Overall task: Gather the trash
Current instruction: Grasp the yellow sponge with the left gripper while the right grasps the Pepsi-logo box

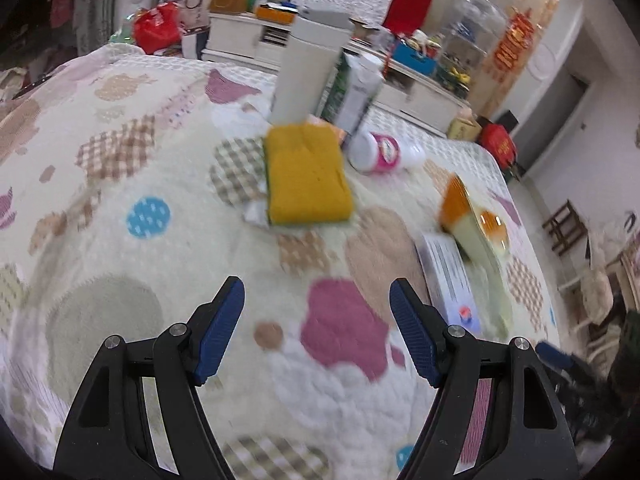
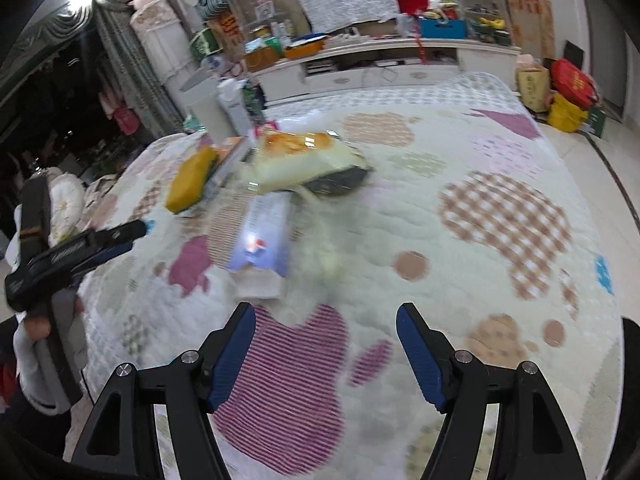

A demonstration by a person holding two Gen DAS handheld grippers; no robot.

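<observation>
Trash lies on a quilted patterned cover (image 1: 120, 208). In the left wrist view a yellow sponge (image 1: 306, 174) lies ahead, a pink-and-white cup (image 1: 380, 152) on its side behind it, a snack bag (image 1: 474, 228) and a flat pale-blue box (image 1: 450, 280) to the right. My left gripper (image 1: 317, 330) is open and empty, short of the sponge. In the right wrist view the pale-blue box (image 2: 266, 236), the snack bag (image 2: 308, 160) and the sponge (image 2: 190, 184) lie ahead. My right gripper (image 2: 325, 354) is open and empty, above the cover. The left gripper (image 2: 76, 250) shows at the left.
A tall white bin (image 1: 306, 68) and a carton (image 1: 356, 92) stand behind the sponge. A long white cabinet (image 2: 380, 68) loaded with boxes runs along the back. Bags (image 2: 568, 92) sit on the floor at the right.
</observation>
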